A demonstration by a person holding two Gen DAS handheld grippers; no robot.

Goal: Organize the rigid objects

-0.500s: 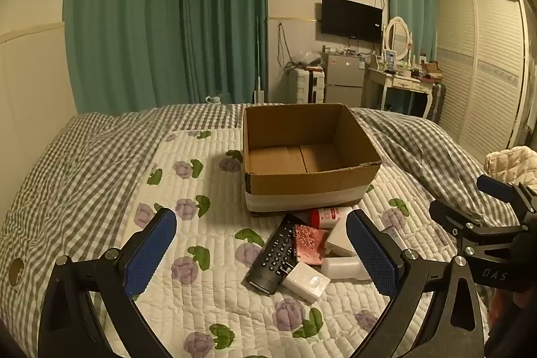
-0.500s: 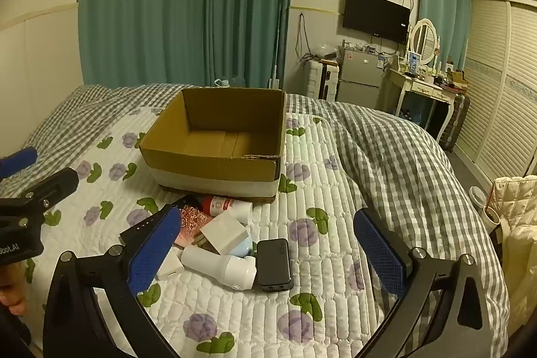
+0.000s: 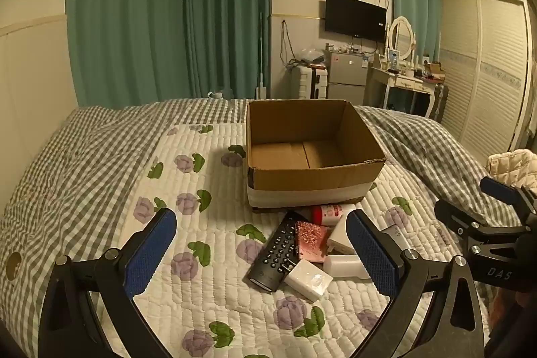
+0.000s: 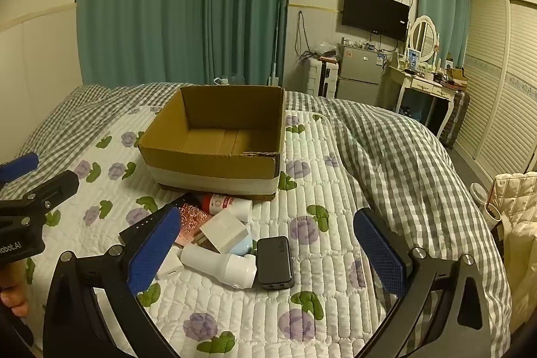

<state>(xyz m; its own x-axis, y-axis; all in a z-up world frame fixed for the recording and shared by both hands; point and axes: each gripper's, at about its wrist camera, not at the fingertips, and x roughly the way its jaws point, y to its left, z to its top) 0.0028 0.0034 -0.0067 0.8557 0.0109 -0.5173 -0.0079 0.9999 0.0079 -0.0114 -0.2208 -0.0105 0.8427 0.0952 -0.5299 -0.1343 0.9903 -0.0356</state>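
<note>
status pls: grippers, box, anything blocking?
Left gripper open, empty. Right gripper open, empty. Cardboard box empty; pile loose on quilt before it. Path clear.

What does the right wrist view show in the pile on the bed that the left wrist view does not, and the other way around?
Only the right wrist view shows the black power bank and a pale blue item beside it; in the left view the hand-held gripper's finger covers that spot. Only the left wrist view shows the remote's whole keypad; the right view shows just its edge. Both show the empty box, the red-and-white bottle, the pink patterned item and the white adapter.
</note>
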